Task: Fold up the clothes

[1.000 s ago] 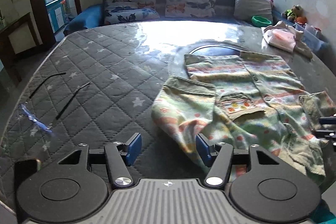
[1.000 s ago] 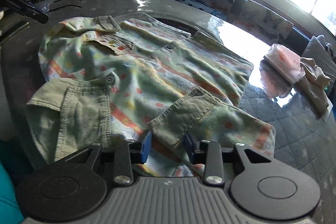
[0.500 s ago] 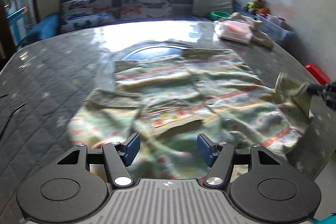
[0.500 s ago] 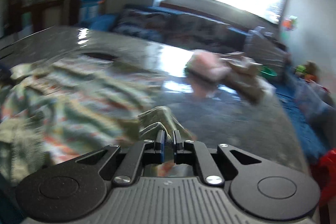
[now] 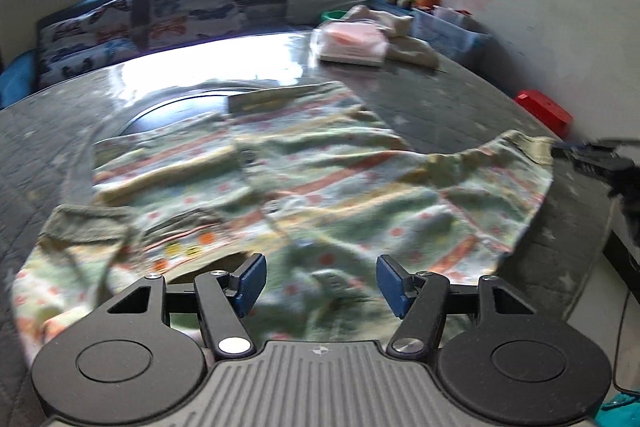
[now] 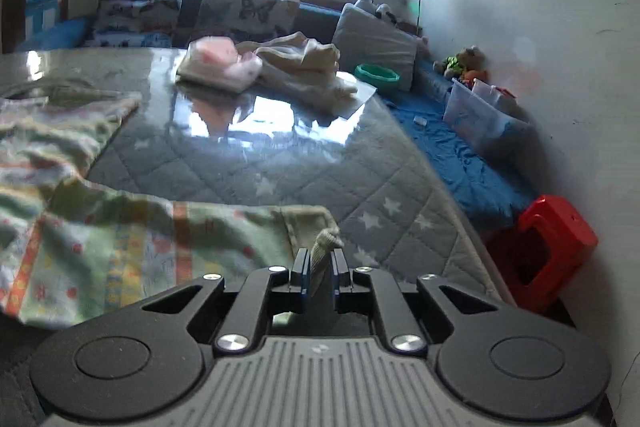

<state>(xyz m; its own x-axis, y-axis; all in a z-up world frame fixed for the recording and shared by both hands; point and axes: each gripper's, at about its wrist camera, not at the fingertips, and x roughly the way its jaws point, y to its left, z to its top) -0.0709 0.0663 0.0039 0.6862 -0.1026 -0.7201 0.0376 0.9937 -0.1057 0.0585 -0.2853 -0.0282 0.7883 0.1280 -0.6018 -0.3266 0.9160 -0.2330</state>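
A small green patterned shirt with corduroy cuffs lies spread on the quilted grey table. My left gripper is open, its blue pads just above the shirt's near hem, holding nothing. My right gripper is shut on the corduroy cuff of the shirt's right sleeve and holds it stretched out to the right. The right gripper also shows at the right edge of the left wrist view, at the sleeve end.
A folded pink garment and a crumpled beige one lie at the table's far side. A red stool stands beside the right table edge. A sofa with cushions runs behind, with a plastic box on it.
My right gripper closed on the sleeve cuff and pulled it out to the right, unfolding the sleeve. My left gripper swung right over the shirt's near hem, still open.
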